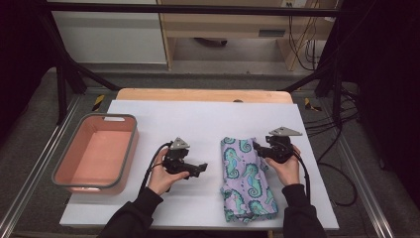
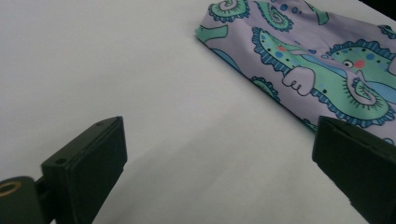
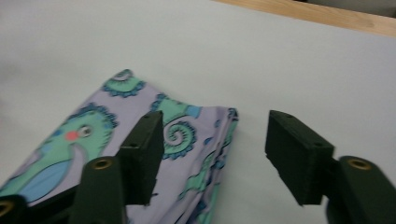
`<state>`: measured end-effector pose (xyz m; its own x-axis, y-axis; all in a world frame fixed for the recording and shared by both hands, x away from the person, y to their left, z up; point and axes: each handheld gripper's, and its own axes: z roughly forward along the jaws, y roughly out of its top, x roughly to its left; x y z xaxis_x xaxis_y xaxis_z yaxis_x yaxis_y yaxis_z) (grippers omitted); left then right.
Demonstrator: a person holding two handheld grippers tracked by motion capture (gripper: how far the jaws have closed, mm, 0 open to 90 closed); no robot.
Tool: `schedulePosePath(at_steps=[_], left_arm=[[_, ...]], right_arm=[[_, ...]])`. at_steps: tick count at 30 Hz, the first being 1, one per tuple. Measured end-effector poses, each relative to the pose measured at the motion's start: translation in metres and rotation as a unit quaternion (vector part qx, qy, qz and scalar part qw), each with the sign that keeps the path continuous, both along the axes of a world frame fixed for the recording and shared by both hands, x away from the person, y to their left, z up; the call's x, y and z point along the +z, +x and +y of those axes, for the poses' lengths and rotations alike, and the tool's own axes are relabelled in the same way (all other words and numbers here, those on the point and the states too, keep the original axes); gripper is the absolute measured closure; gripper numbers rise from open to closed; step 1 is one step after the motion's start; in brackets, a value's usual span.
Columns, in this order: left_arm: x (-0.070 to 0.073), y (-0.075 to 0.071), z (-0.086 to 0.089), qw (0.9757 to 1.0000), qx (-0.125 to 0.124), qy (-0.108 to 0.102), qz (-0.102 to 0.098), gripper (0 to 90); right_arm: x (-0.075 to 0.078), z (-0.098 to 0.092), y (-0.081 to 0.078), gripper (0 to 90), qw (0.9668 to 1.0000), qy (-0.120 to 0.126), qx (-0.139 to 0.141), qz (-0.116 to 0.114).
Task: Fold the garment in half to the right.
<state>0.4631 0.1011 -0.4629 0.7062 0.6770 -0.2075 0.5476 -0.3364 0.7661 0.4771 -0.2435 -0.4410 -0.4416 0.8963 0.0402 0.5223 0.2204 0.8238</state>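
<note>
Folded lilac seahorse-print cloth [image 1: 246, 178] lies lower right of centre on the white counter [image 1: 208, 119]. Left gripper [image 1: 198, 168] fingers spread, empty, beside it. Right gripper [image 1: 257, 148] fingers spread over the cloth's far right corner; salmon grey-rimmed plastic tub [image 1: 126, 148] at left.

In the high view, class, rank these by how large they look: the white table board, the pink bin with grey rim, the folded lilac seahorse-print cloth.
1. The white table board, clearly largest.
2. The pink bin with grey rim.
3. The folded lilac seahorse-print cloth, somewhat smaller than the bin.
</note>
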Motion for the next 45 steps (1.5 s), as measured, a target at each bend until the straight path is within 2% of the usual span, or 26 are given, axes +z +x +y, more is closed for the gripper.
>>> schedulePosePath(at_steps=[4,6,9,16,22,28,33,42,45], left_arm=[[0.001,-0.002,-0.004,0.9999,-0.009,0.005,-0.001,2.7],[0.002,-0.003,-0.005,0.9999,-0.014,0.002,-0.001,2.5],[0.004,-0.004,-0.007,0.9998,-0.020,0.002,-0.006,2.5],[0.008,-0.005,-0.012,0.9994,-0.033,-0.001,-0.010,2.5],[0.011,-0.003,-0.018,0.9994,-0.033,-0.003,-0.011,2.5],[0.014,0.002,-0.025,0.9995,-0.029,-0.007,-0.013,2.5],[0.014,0.006,-0.031,0.9996,-0.024,-0.001,-0.012,2.5],[0.016,0.017,-0.047,0.9996,-0.021,0.002,-0.018,2.9],[0.016,0.019,-0.052,0.9996,-0.020,-0.004,-0.020,3.2]], right_arm=[[0.003,-0.002,-0.022,23.5,0.9996,0.022,0.018,0.002],[0.002,-0.002,-0.031,17.1,0.9994,0.019,0.027,0.011],[-0.001,-0.006,-0.045,14.1,0.9990,0.026,0.032,0.018],[-0.003,-0.015,-0.070,9.6,0.9974,0.057,0.042,0.015],[-0.009,-0.020,-0.081,7.6,0.9965,0.066,0.048,0.022],[-0.013,-0.022,-0.088,7.0,0.9964,0.064,0.049,0.024],[-0.016,-0.021,-0.095,6.8,0.9957,0.069,0.054,0.028],[-0.019,-0.019,-0.103,5.8,0.9957,0.064,0.059,0.033],[-0.020,-0.019,-0.105,5.7,0.9955,0.065,0.060,0.035]])
